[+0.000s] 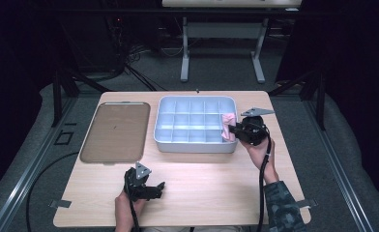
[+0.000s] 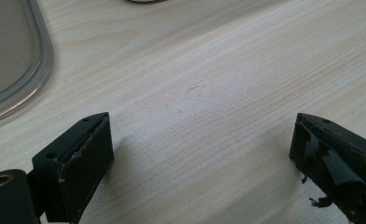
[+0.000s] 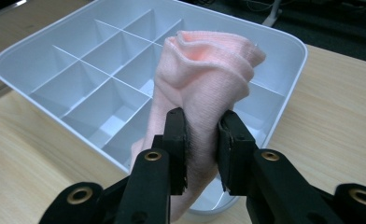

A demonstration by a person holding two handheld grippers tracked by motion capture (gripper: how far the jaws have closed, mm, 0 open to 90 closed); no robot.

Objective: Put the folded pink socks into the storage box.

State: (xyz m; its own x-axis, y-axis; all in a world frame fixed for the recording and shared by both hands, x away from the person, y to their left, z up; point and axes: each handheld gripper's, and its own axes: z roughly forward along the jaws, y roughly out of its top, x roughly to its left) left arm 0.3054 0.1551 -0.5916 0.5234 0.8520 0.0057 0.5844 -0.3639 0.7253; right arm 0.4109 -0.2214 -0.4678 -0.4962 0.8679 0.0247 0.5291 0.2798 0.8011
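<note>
A pale pink sock is pinched between the black jaws of my right gripper, which is shut on it. It hangs over the right end of a white divided organiser tray, above its near right compartments; in the high view the sock and right gripper sit at the tray's right rim. The tray's compartments look bare. My left gripper rests low over the bare wooden table near the front edge, jaws wide open and nothing between them.
A flat brownish translucent lid lies on the table left of the tray; its rounded corner is at the upper left of the left gripper view. Bare light wood spans the front of the table. A desk frame stands beyond the far edge.
</note>
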